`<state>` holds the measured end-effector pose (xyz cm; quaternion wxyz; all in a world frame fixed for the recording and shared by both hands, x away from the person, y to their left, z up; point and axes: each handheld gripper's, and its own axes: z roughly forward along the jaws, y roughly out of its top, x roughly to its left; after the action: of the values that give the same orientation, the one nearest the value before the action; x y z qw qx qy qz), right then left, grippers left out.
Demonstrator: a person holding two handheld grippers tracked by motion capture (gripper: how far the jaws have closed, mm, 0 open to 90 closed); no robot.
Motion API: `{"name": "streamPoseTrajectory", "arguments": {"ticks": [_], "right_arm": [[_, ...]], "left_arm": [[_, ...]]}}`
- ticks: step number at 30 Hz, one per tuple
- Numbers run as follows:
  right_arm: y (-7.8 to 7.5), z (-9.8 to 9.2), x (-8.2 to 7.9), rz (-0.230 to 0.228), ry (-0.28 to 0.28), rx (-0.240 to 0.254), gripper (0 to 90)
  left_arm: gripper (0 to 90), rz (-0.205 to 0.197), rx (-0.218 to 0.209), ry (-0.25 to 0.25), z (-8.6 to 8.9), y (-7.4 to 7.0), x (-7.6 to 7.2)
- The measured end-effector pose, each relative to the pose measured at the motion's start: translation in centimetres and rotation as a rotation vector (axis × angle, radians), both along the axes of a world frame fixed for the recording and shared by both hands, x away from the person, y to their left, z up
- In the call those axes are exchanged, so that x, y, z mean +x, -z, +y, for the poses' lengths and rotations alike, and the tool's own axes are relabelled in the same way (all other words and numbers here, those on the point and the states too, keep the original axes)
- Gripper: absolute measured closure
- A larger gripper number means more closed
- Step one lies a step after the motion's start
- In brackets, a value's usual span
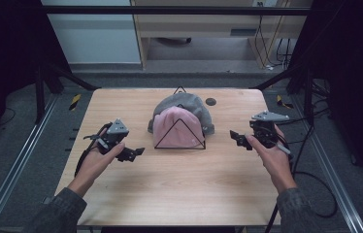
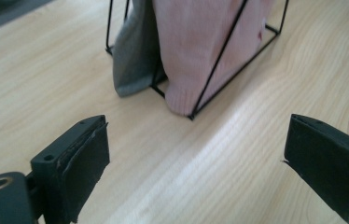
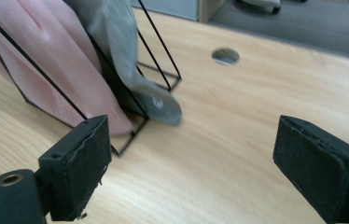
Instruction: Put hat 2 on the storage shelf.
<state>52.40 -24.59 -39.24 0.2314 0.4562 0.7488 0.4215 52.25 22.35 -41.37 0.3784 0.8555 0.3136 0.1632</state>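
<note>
A pink knit hat [image 1: 174, 127] hangs over a black wire triangular rack [image 1: 180, 147] at the table's middle, with a grey hat [image 1: 189, 104] draped behind it. Pink hat [image 2: 200, 42] and grey hat [image 2: 133, 56] show in the left gripper view, both apart from the jaws. My left gripper [image 1: 138, 152] is left of the rack, open and empty, pointing toward it. On the rack's right, my right gripper [image 1: 237, 139] is open and empty too. The right gripper view has the pink hat [image 3: 46, 70], the grey hat [image 3: 116, 37] and the rack [image 3: 130, 140] ahead.
The wooden table [image 1: 179, 189] has a round cable hole [image 1: 210, 101] at the back right, also seen as the hole [image 3: 225, 56] beyond the grey hat. Cables trail from both grippers off the table's sides. Black frame posts stand at the far corners.
</note>
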Motion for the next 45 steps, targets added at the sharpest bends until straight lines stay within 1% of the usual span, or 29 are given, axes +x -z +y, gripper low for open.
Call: {"name": "streamPoseTrajectory", "arguments": {"ticks": [3, 5, 6, 7, 8, 9, 11, 13, 15, 16, 18, 19, 20, 23, 26, 27, 28, 29, 30, 31, 32, 34, 36, 37, 38, 40, 41, 42, 45], "right_arm": [[1.6, -0.7, -0.6, 0.028, 0.024, 0.003, 14.2], [2.8, -1.0, -0.9, 0.049, 0.031, 0.006, 14.7], [3.5, -1.0, -1.1, 0.061, 0.039, 0.013, 15.0], [4.2, -0.9, -1.3, 0.081, 0.048, 0.028, 15.5], [4.8, -0.9, -1.4, 0.083, 0.046, 0.023, 15.6], [5.6, -0.8, -1.5, 0.102, 0.053, 0.029, 15.8], [6.5, -0.7, -1.6, 0.109, 0.062, 0.037, 16.2], [8.0, -0.6, -1.6, 0.122, 0.077, 0.049, 16.8], [8.8, -0.6, -1.6, 0.154, 0.095, 0.075, 17.8], [9.0, -0.6, -1.6, 0.169, 0.101, 0.081, 17.8], [9.1, -0.7, -1.7, 0.167, 0.104, 0.058, 17.8], [9.3, -0.7, -1.7, 0.165, 0.117, 0.043, 17.8], [9.5, -0.9, -1.7, 0.166, 0.120, 0.048, 17.8], [9.9, -1.0, -1.8, 0.173, 0.127, 0.043, 17.6], [10.4, -1.1, -1.7, 0.185, 0.129, 0.026, 17.6], [10.5, -1.1, -1.7, 0.189, 0.136, 0.019, 17.4], [10.6, -1.1, -1.6, 0.190, 0.135, 0.017, 17.3], [10.8, -1.0, -1.6, 0.199, 0.134, 0.012, 17.1], [10.9, -1.0, -1.6, 0.200, 0.132, 0.011, 16.8], [11.0, -1.0, -1.6, 0.207, 0.134, 0.010, 16.5], [11.2, -1.0, -1.6, 0.199, 0.134, -0.003, 16.1], [11.3, -1.0, -1.5, 0.193, 0.140, -0.006, 15.7], [11.5, -0.9, -1.5, 0.168, 0.142, -0.029, 14.7], [11.6, -0.7, -1.5, 0.158, 0.145, -0.045, 13.9], [11.8, -0.6, -1.5, 0.130, 0.140, -0.079, 12.6], [11.9, -0.2, -1.6, 0.134, 0.132, -0.102, 11.1], [11.8, -0.2, -1.6, 0.137, 0.135, -0.100, 11.1], [11.8, -0.2, -1.6, 0.137, 0.136, -0.101, 11.1], [11.9, -0.2, -1.6, 0.132, 0.132, -0.110, 11.1]], "left_arm": [[6.2, 0.008, 0.026, 0.003, 0.2, 0.9, -0.5], [6.2, 0.026, 0.018, 0.007, 0.3, 1.7, -0.8], [6.2, 0.033, 0.007, 0.004, 0.4, 2.3, -0.9], [6.2, 0.038, 0.010, -0.001, 0.5, 2.8, -1.0], [6.2, 0.047, 0.022, -0.008, 0.6, 3.3, -1.0], [6.2, 0.051, 0.030, -0.011, 0.6, 3.7, -1.0], [6.2, 0.065, 0.053, -0.012, 0.8, 4.3, -1.1], [6.2, 0.072, 0.080, -0.022, 1.1, 4.9, -1.0], [6.2, 0.081, 0.081, -0.038, 1.5, 5.3, -0.8], [6.2, 0.089, 0.083, -0.047, 1.7, 5.5, -0.7], [6.2, 0.115, 0.067, -0.067, 2.2, 5.9, -0.5], [6.2, 0.122, 0.061, -0.074, 2.4, 6.2, -0.5], [6.2, 0.124, 0.062, -0.077, 2.5, 6.4, -0.4], [6.2, 0.120, 0.093, -0.094, 2.7, 6.8, -0.2], [6.2, 0.143, 0.065, -0.107, 2.8, 7.1, 0.1], [6.3, 0.134, 0.070, -0.119, 2.8, 7.1, 0.1], [6.6, 0.112, 0.080, -0.135, 2.7, 7.1, 0.0], [7.0, 0.108, 0.072, -0.141, 2.7, 7.1, 0.0], [6.9, 0.115, 0.054, -0.145, 2.6, 7.2, 0.0], [6.7, 0.121, 0.054, -0.144, 2.6, 7.3, 0.1], [6.4, 0.123, 0.061, -0.142, 2.5, 7.4, 0.1], [5.6, 0.127, 0.092, -0.144, 2.5, 7.9, 0.4], [4.9, 0.142, 0.095, -0.162, 2.5, 8.4, 0.6], [3.8, 0.129, 0.101, -0.164, 2.6, 8.5, 0.8], [2.2, 0.128, 0.099, -0.166, 2.6, 8.5, 0.8], [1.6, 0.117, 0.090, -0.173, 2.8, 8.7, 1.0], [0.3, 0.102, 0.082, -0.174, 2.9, 8.8, 1.0], [0.0, 0.089, 0.053, -0.177, 2.9, 9.1, 0.9], [0.0, 0.066, 0.035, -0.176, 3.0, 9.3, 0.8]]}}
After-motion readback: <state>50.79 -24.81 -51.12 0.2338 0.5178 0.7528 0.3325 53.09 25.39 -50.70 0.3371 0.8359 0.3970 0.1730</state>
